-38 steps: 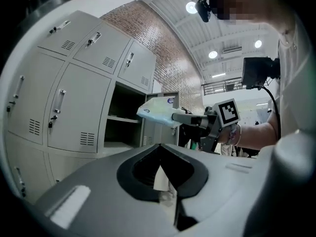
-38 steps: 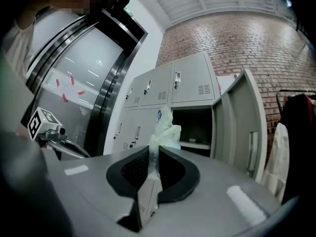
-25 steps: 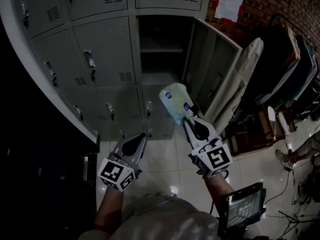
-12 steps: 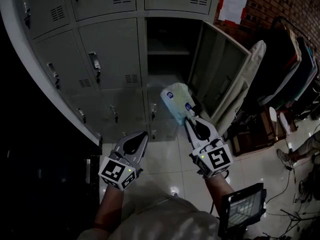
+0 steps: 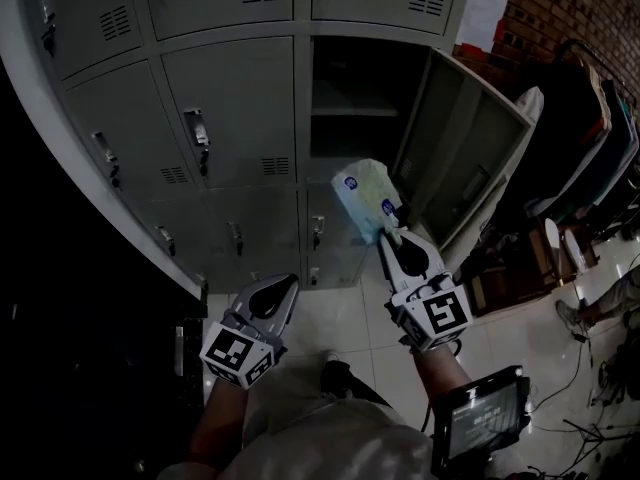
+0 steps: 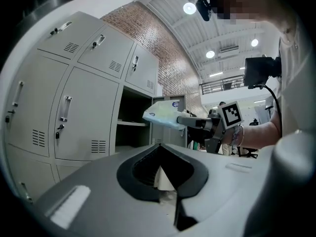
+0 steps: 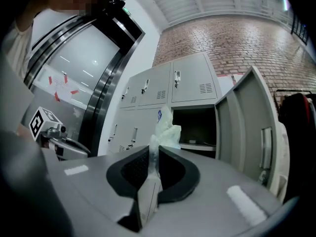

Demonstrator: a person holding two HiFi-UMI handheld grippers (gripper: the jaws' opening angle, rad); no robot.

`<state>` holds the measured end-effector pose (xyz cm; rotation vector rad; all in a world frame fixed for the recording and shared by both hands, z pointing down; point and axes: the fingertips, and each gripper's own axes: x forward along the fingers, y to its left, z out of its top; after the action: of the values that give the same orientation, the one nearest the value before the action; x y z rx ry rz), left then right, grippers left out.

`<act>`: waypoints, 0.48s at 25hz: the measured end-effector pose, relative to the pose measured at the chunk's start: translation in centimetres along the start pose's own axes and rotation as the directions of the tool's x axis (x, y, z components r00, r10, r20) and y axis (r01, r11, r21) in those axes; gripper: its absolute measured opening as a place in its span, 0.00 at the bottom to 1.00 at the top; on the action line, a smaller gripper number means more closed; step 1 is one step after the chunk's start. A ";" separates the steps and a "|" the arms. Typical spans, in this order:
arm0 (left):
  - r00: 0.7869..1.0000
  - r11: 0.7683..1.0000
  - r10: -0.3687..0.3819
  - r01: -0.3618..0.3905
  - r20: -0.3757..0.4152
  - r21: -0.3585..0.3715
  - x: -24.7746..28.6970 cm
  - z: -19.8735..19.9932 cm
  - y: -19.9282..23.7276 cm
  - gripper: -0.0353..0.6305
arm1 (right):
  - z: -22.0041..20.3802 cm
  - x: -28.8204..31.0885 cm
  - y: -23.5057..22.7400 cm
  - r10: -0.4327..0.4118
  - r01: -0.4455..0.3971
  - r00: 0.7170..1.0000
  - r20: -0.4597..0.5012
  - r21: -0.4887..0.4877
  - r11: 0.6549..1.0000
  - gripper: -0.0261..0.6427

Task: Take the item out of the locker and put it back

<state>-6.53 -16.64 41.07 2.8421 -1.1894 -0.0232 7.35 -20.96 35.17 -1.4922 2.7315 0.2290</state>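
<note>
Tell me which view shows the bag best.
Head view: most of the bag shows, blue label visible, before the open locker. Left gripper view shows it small, side-on; right gripper view only its crumpled end pinched in the jaws.

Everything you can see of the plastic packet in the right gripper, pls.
The pale, crinkled, translucent plastic packet has small blue printed marks and looks soft and lightly filled. It sticks up from the right gripper, whose jaws are shut on its thin lower edge. Nothing else touches it. It is in the air, outside and in front of the open grey metal locker compartment.
</note>
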 end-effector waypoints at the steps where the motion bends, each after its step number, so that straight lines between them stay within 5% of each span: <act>1: 1.000 1.000 0.001 -0.001 -0.001 0.005 0.5 0.0 0.8 0.05 | 0.1 1.1 -0.5 -0.001 0.001 1.000 0.005 -0.002 1.000 0.07; 12: 0.999 0.999 0.000 -0.002 0.036 0.051 12.2 3.0 10.4 0.05 | 0.2 14.6 -10.6 -0.020 0.021 0.999 0.043 -0.035 0.999 0.07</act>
<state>-5.48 -32.75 38.79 2.8974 -1.2158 -0.0450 8.34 -38.74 32.39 -1.5047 2.6917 0.3062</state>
